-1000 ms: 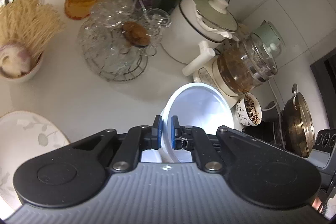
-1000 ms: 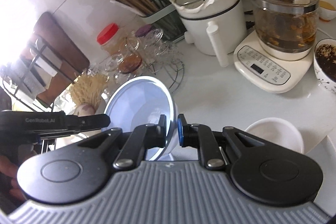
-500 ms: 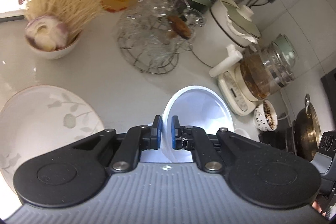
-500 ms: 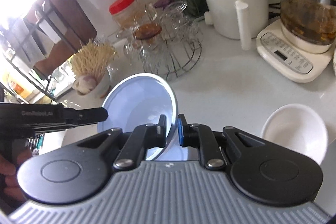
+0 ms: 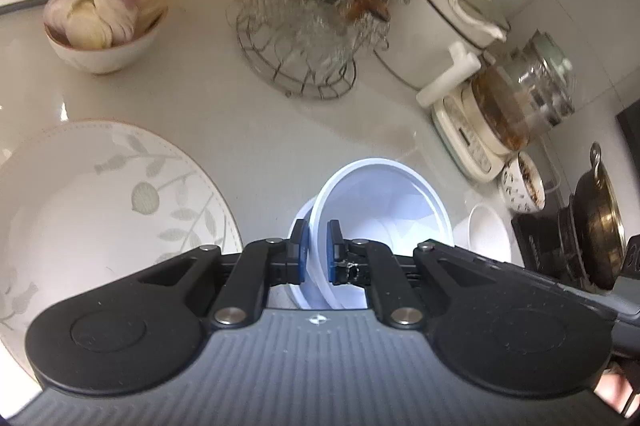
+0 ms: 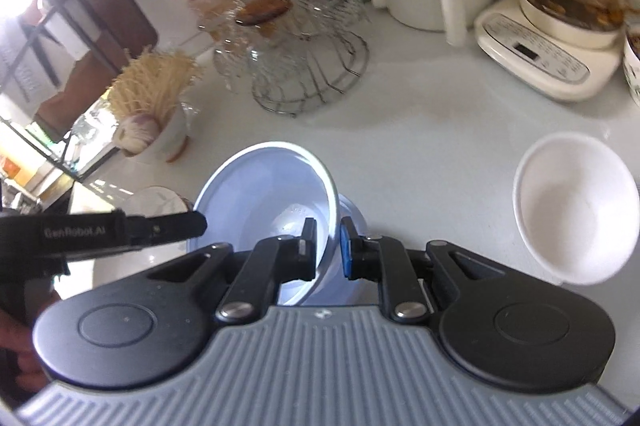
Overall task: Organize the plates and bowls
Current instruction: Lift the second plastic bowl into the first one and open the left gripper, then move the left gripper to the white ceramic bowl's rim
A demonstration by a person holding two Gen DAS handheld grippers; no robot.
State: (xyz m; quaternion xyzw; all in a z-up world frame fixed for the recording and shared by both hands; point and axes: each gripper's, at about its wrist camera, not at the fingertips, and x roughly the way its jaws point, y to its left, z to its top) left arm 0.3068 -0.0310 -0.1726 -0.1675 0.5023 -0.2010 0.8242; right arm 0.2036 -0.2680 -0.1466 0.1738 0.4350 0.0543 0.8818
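A pale blue plastic bowl hangs tilted just above the white counter, held from both sides. My left gripper is shut on its near rim. In the right wrist view the same bowl has its opposite rim pinched in my right gripper, and one black finger of the left gripper reaches its left edge. A large white plate with a leaf pattern lies to the left. A small white bowl sits on the counter to the right, also visible past the blue bowl as a white bowl.
At the back stand a bowl of garlic and dry noodles, a wire basket of glassware, a white lidded pot and a glass kettle on its base. A patterned cup and a dark pot are at the right.
Both grippers have sunk toward the counter with the blue bowl still held. The leaf plate has grown at the left, the small white bowl at the right.
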